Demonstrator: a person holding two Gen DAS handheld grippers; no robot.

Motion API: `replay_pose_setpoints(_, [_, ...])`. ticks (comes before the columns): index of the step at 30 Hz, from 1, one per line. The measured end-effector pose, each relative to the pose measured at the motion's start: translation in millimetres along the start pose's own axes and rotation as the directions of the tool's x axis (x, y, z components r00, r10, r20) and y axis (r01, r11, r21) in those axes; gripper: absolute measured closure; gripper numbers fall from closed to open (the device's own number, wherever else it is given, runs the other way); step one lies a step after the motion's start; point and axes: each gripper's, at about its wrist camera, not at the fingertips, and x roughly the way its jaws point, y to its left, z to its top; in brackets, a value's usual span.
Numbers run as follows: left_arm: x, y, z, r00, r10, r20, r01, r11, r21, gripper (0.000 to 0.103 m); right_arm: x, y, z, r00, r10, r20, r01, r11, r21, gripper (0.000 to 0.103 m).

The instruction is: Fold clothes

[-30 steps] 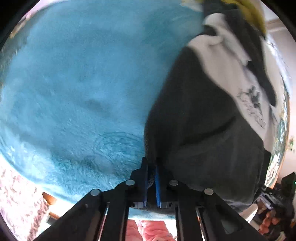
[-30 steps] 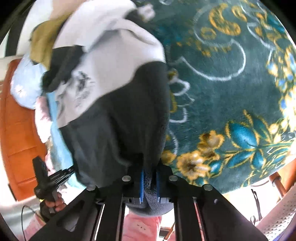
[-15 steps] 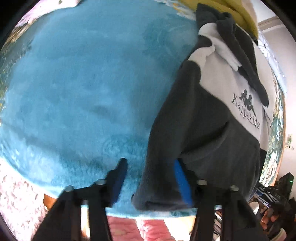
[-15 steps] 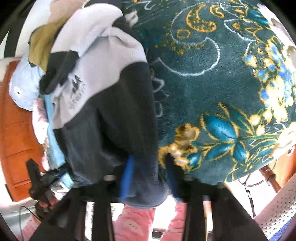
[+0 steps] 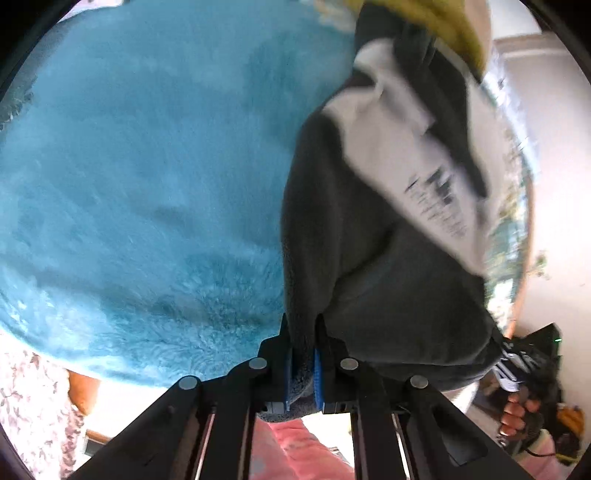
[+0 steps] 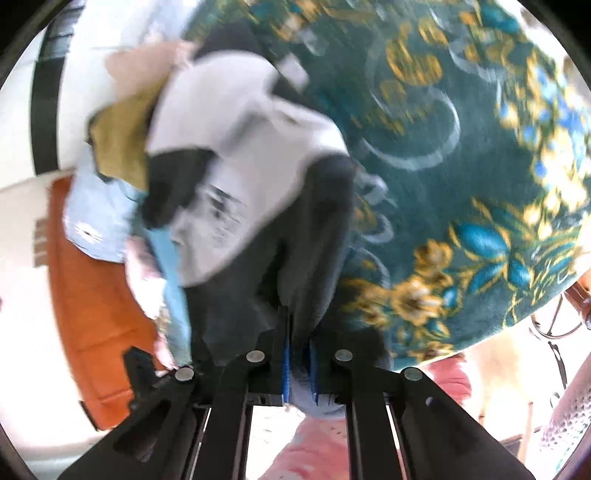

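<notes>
Half a second ago both sets of jaws stood apart around the hem; since then they have just been closing, and we now see the left hand-held gripper [image 5: 302,363] clamped on a fold of the dark grey hoodie [image 5: 373,266], its blue pads pressed against the fleece on both sides. Our right hand-held gripper [image 6: 298,369] is likewise shut on the hoodie [image 6: 295,266], with a bunch of grey fabric pinched between its pads.

From the left wrist view the hoodie hangs away from the jaws toward the far right, its white chest panel carrying a blurred dark print, and it lies over a shaggy blue blanket [image 5: 147,177] that fills the left of the picture. A yellow garment [image 5: 450,26] sits at the far edge beyond the hood. At the near right, a hand [image 5: 517,413] grips the handle of the other tool.

From the right wrist view the hoodie runs to the far left, beside a teal floral rug [image 6: 461,166] on the right. An orange cushion [image 6: 85,302] lies at the left, with a pale blue garment [image 6: 96,218] on it.
</notes>
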Motion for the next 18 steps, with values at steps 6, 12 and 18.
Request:
replay_pose_setpoints(6, [-47.4,-21.7,47.4,0.991,-0.133,0.015,0.133,0.991,-0.016,0.094,-36.5,56.5,30.0,0.991,0.088,0.097,-0.093,0.995,0.043,0.095])
replay_pose_setpoints(12, [-59.0,-87.8,126.3,0.98,-0.197,-0.012,0.196,0.98,-0.029,0.094,-40.7,81.5,75.2,0.975,0.113,0.194,-0.147,0.974,0.173,0.095])
replay_pose_setpoints(18, [-33.3,-132.9,200.1,0.978,-0.207,-0.028,0.204,0.976,-0.079,0.093,-33.7,89.0,125.5,0.961,0.112,0.252,-0.183,0.942,0.282,0.095])
